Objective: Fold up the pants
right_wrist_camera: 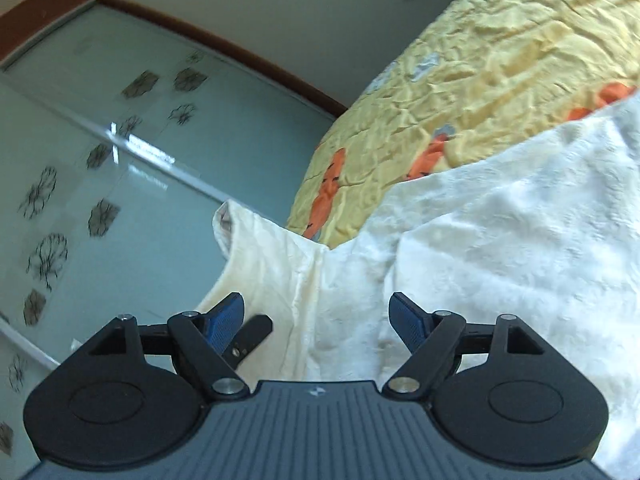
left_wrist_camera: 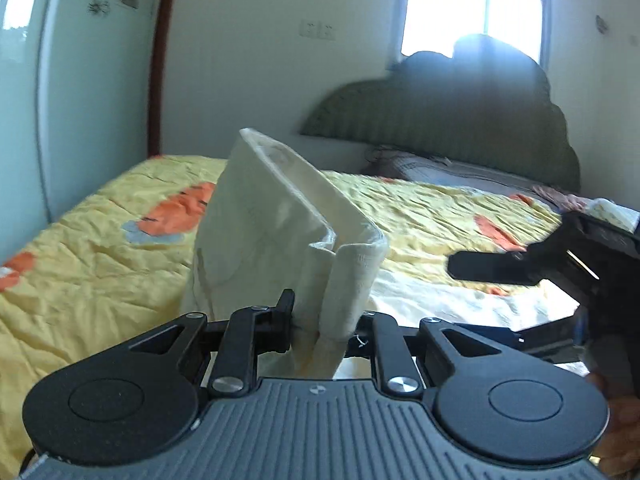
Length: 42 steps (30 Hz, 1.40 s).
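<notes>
From the left wrist, the left gripper (left_wrist_camera: 326, 316) has its jaws pinching the thick folded waistband of the cream cotton pants (left_wrist_camera: 280, 216), which stand lifted above the yellow quilted bedspread with orange patches (left_wrist_camera: 100, 248). From the right wrist, the right gripper (right_wrist_camera: 316, 316) has blue-padded jaws spread apart and empty, the pants (right_wrist_camera: 460, 260) lying just ahead on the bedspread (right_wrist_camera: 480, 80).
</notes>
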{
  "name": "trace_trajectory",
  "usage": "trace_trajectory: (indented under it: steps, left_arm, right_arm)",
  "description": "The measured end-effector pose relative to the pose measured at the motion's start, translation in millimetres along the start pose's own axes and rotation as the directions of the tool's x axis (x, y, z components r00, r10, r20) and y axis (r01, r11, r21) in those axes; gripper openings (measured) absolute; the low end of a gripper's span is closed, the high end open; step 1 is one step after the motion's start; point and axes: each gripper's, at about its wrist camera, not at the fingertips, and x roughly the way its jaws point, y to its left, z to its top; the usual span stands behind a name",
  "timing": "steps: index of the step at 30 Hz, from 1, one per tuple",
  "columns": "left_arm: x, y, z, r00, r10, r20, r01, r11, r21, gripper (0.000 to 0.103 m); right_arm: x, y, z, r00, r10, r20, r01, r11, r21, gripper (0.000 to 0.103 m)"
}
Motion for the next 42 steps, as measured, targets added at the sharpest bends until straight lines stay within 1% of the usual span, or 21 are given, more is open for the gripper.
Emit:
trace_trajectory:
  steps: [4, 6, 9, 10, 11, 14, 16, 18, 19, 20, 21, 22, 23, 25, 28, 31, 32, 35, 37, 40, 42]
  left_arm:
    - [26, -26, -31, 0.995, -0.02, -0.097, 0.02, 1.0, 0.008, 0.018]
    - [27, -29, -41, 0.996, -0.009, -0.092, 0.012, 0.999, 0.032, 0.018]
    - [22, -27, -45, 0.997, -0.018, -0.077, 0.022, 0.998, 0.061, 0.018]
    - [20, -30, -46, 0.996, -0.027, -0.081, 0.034, 0.996, 0.078, 0.027]
    - [19, -33, -46, 0.996, -0.038, -0.084, 0.047, 0.993, 0.105, 0.03]
    - [11, -48, -47, 0.995, -0.051, -0.087, 0.072, 0.966, 0.25, 0.045]
    - [-6, -47, -49, 0.99, -0.11, -0.087, 0.13, 0.953, 0.275, 0.062]
    - [-29, -37, -52, 0.984, -0.159, -0.085, 0.176, 0.949, 0.26, 0.065]
    - [-40, -30, -53, 0.983, -0.168, -0.076, 0.182, 0.952, 0.248, 0.065]
    - [-50, -22, -54, 0.984, -0.168, -0.066, 0.179, 0.956, 0.232, 0.065]
    - [-65, -11, -54, 0.986, -0.163, -0.044, 0.169, 0.965, 0.201, 0.067]
    - [-78, -2, -52, 0.988, -0.152, -0.02, 0.154, 0.973, 0.172, 0.069]
    - [-87, 8, -50, 0.991, -0.134, 0.008, 0.131, 0.981, 0.144, 0.073]
    - [-105, 26, -43, 0.994, -0.083, 0.071, 0.077, 0.993, 0.092, 0.081]
    - [-116, 47, -29, 0.99, -0.023, 0.137, 0.021, 1.0, 0.016, 0.088]
    - [-116, 51, -16, 0.989, 0.016, 0.145, -0.01, 0.999, -0.041, 0.088]
    - [-117, 50, -13, 0.989, 0.009, 0.146, -0.002, 0.999, -0.051, 0.088]
    - [-121, 40, -4, 0.985, -0.064, 0.163, 0.072, 0.996, -0.048, 0.088]
    - [-118, 25, -3, 0.977, -0.131, 0.17, 0.132, 0.991, 0.001, 0.09]
    - [-107, -1, -6, 0.962, -0.229, 0.15, 0.221, 0.973, 0.067, 0.092]
    - [-91, -19, -10, 0.947, -0.308, 0.092, 0.299, 0.949, 0.097, 0.092]
  right_arm:
    - [3, -26, 1, 0.999, -0.007, -0.04, 0.011, 0.993, 0.115, 0.08]
    - [9, -28, -1, 0.998, -0.009, -0.062, 0.016, 0.994, 0.112, 0.08]
    - [20, -22, 0, 0.995, -0.009, -0.094, 0.018, 0.995, 0.099, 0.08]
    - [25, -19, 1, 0.994, -0.005, -0.107, 0.016, 0.995, 0.1, 0.08]
    - [32, -16, 1, 0.993, -0.001, -0.121, 0.013, 0.995, 0.102, 0.081]
    - [48, -5, 1, 0.983, -0.021, -0.181, 0.036, 0.996, 0.08, 0.082]
    - [56, -2, -1, 0.977, -0.052, -0.206, 0.065, 0.996, 0.054, 0.083]
    - [56, -1, -3, 0.977, -0.052, -0.206, 0.061, 0.997, 0.038, 0.083]
    - [55, -1, -4, 0.978, -0.056, -0.2, 0.063, 0.998, 0.028, 0.082]
    - [55, 1, -5, 0.979, -0.066, -0.195, 0.069, 0.998, 0.005, 0.077]
    - [54, 4, -7, 0.977, -0.099, -0.188, 0.094, 0.995, -0.039, 0.068]
    - [55, 10, -12, 0.971, -0.145, -0.191, 0.129, 0.987, -0.092, 0.037]
    - [57, 12, -14, 0.967, -0.16, -0.197, 0.138, 0.983, -0.118, 0.021]
    - [59, 14, -18, 0.969, -0.144, -0.203, 0.12, 0.985, -0.125, 0.018]
    - [62, 24, -16, 0.968, -0.149, -0.203, 0.115, 0.979, -0.168, 0.016]
    - [52, 39, -3, 0.977, -0.104, -0.185, 0.069, 0.98, -0.186, 0.011]
    - [44, 45, 4, 0.98, -0.087, -0.181, 0.051, 0.979, -0.198, 0.011]
    - [12, 61, 23, 0.983, -0.099, -0.157, 0.055, 0.963, -0.263, 0.011]
    - [-20, 65, 40, 0.981, -0.133, -0.14, 0.086, 0.949, -0.303, 0.011]
    - [-67, 49, 56, 0.971, -0.219, -0.099, 0.179, 0.933, -0.313, 0.011]
    - [-95, 21, 62, 0.953, -0.293, -0.083, 0.261, 0.927, -0.269, 0.011]
